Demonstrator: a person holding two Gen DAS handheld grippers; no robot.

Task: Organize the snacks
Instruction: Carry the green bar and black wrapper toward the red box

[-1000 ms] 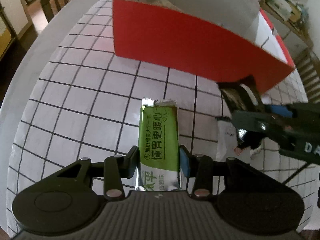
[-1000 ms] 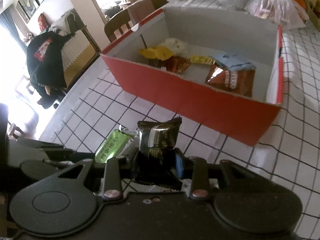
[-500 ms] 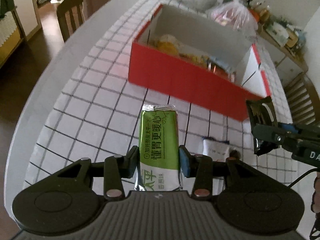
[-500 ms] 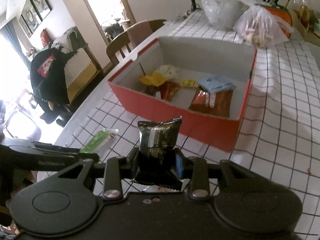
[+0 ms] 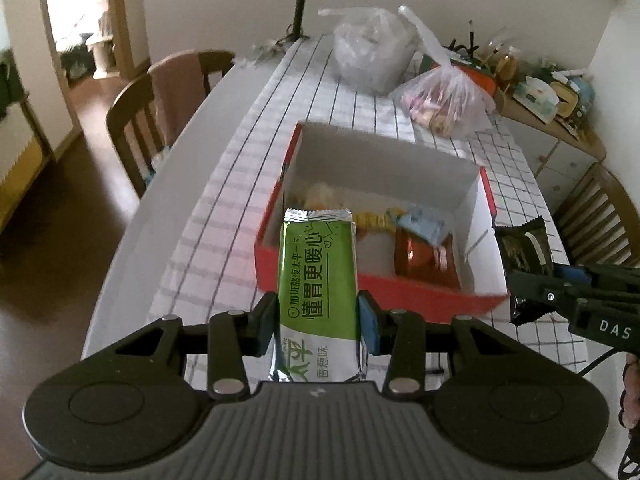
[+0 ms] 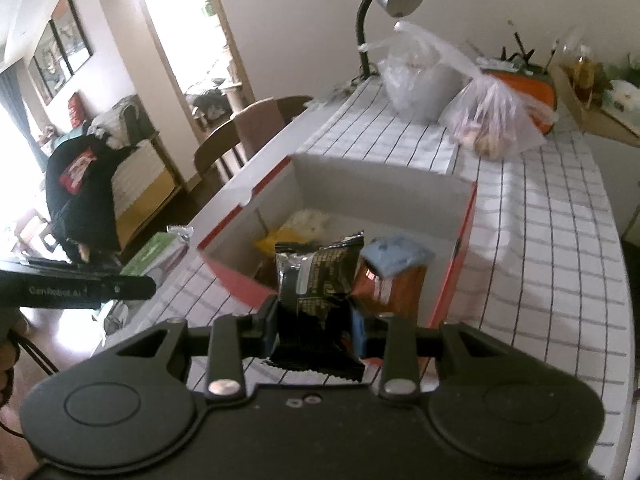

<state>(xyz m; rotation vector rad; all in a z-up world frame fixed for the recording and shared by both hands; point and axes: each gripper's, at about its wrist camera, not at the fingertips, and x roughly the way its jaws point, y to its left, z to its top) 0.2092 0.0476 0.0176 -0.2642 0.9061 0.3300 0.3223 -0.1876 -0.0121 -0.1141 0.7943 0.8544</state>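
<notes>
Both grippers are rising above the grid-patterned white surface (image 5: 224,184), so the open red cardboard box with white inner walls (image 5: 404,292), seen side-on a second ago, is now showing its inside from above. The left gripper (image 5: 318,320) is clamping a long green foil snack bar (image 5: 318,280) upright between its pads, hanging just short of the box's near wall. The right gripper (image 6: 314,326) is pinching a crinkled black snack packet (image 6: 316,276) in the same way, at the box's near edge. Several snacks are already lying inside: a brown pouch (image 6: 394,286), a pale blue packet (image 6: 396,254) on top of it, a yellow wrapper (image 6: 280,238) and something whitish (too blurred to name). Judging from this, the sorting is well under way; these two pieces are not yet dropped in, and whether others are waiting on the surface cannot be told.
</notes>
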